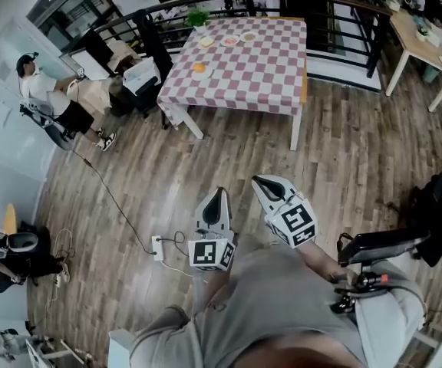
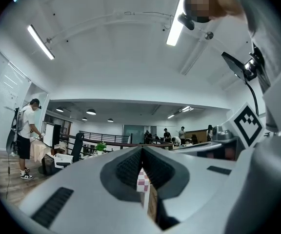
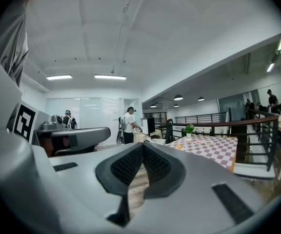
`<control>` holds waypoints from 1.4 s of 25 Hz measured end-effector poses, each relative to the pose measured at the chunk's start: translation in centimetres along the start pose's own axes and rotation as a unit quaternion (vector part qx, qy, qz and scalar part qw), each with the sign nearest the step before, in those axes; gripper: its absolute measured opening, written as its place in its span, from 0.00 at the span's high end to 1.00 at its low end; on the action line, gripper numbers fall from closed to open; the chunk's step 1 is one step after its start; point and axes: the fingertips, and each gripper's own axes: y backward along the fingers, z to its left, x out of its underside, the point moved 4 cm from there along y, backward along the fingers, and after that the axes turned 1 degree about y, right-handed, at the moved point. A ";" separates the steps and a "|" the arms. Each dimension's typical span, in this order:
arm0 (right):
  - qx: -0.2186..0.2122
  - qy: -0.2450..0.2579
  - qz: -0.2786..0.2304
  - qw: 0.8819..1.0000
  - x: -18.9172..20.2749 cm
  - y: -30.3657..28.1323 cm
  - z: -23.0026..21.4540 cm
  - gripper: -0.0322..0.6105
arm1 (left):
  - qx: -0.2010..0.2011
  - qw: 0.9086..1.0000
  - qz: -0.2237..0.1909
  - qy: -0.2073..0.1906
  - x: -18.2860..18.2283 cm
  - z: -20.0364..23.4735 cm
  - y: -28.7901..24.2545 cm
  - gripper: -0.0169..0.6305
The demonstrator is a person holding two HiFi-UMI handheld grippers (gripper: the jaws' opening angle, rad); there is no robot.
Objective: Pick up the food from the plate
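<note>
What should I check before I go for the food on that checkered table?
1. Table within reach: not ok, it stands across the floor.
2. Path to it: ok, cable lies off to the left.
3. Jaws open: not ok, left gripper and right gripper are shut, empty.
4. Food on nearest plate: ok, something orange.
5. Food on far plates: cannot tell, too small.

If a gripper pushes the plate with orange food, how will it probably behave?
The plate looks small and flat, so probably light, unlikely to tip. It sits on a cloth that may wrinkle and drag.
</note>
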 end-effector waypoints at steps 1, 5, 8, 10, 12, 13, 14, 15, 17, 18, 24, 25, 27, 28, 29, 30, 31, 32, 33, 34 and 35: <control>-0.006 0.002 0.000 1.000 0.1 -0.2 0.3 0.93 | -0.006 1.000 0.002 0.001 0.2 0.1 0.2 0.96; -0.019 0.006 0.001 1.000 0.3 -0.8 0.8 0.93 | -0.020 1.000 0.004 0.005 0.3 0.4 0.2 0.96; -0.026 0.000 -0.001 1.000 0.7 -1.2 0.3 0.93 | -0.021 1.000 0.001 -0.002 0.4 0.5 -0.3 0.96; -0.023 0.002 -0.002 1.000 0.8 -1.5 -0.3 0.93 | -0.022 1.000 0.000 -0.004 0.5 0.6 -0.8 0.96; -0.014 0.005 -0.001 1.000 0.9 -1.8 -1.2 0.93 | -0.022 1.000 -0.001 -0.004 0.8 0.8 -1.4 0.96; -0.009 0.006 -0.002 1.000 0.9 -1.9 -1.6 0.93 | -0.020 1.000 -0.001 -0.004 1.0 0.8 -1.6 0.96; -0.005 0.006 -0.002 1.000 1.0 -2.1 -2.0 0.93 | -0.017 1.000 0.000 -0.004 1.1 0.8 -1.9 0.96; -0.001 0.006 -0.001 1.000 1.1 -2.2 -2.3 0.93 | -0.014 1.000 0.000 -0.005 1.2 0.8 -2.1 0.96; 0.006 0.006 0.003 1.000 1.3 -2.7 -2.8 0.93 | -0.008 1.000 -0.002 -0.005 1.4 1.1 -2.7 0.96; 0.008 0.005 0.005 1.000 1.4 -3.1 -3.1 0.93 | -0.006 1.000 -0.002 -0.003 1.6 1.3 -3.1 0.96; 0.008 0.001 0.009 1.000 1.3 -7.0 -4.5 0.93 | 0.002 1.000 0.001 0.012 2.5 4.2 -6.1 0.96; 0.007 0.003 0.010 1.000 1.2 -8.0 -4.6 0.93 | 0.002 1.000 0.001 0.015 2.6 4.9 -6.6 0.96; 0.004 0.007 0.012 1.000 0.9 -10.0 -4.9 0.93 | 0.000 1.000 0.003 0.022 2.9 6.7 -7.8 0.96; 0.002 0.008 0.012 1.000 0.7 -11.1 -5.0 0.93 | 0.000 1.000 0.004 0.025 3.0 7.6 -8.4 0.96; 0.002 0.009 0.011 1.000 0.5 -12.1 -5.1 0.93 | -0.001 1.000 0.006 0.027 3.0 8.6 -9.0 0.96; 0.002 0.009 0.011 1.000 0.3 -13.2 -5.2 0.93 | -0.001 1.000 0.006 0.029 3.0 9.7 -9.6 0.96; 0.003 0.009 0.010 1.000 0.0 -14.3 -5.4 0.93 | -0.001 1.000 0.007 0.030 2.9 10.7 -10.3 0.96; 0.003 0.009 0.010 1.000 -0.3 -15.4 -5.6 0.93 | 0.000 0.999 0.007 0.031 2.7 11.8 -11.0 0.96; 0.005 0.010 0.010 1.000 -0.7 -16.6 -5.7 0.93 | 0.001 0.999 0.007 0.033 2.6 12.9 -11.7 0.96; 0.007 0.011 0.012 1.000 -1.0 -17.7 -5.9 0.93 | 0.002 0.999 0.006 0.035 2.4 13.9 -12.4 0.96; 0.010 0.013 0.013 1.000 -1.3 -18.9 -6.1 0.93 | 0.005 0.999 0.006 0.037 2.2 15.0 -13.1 0.96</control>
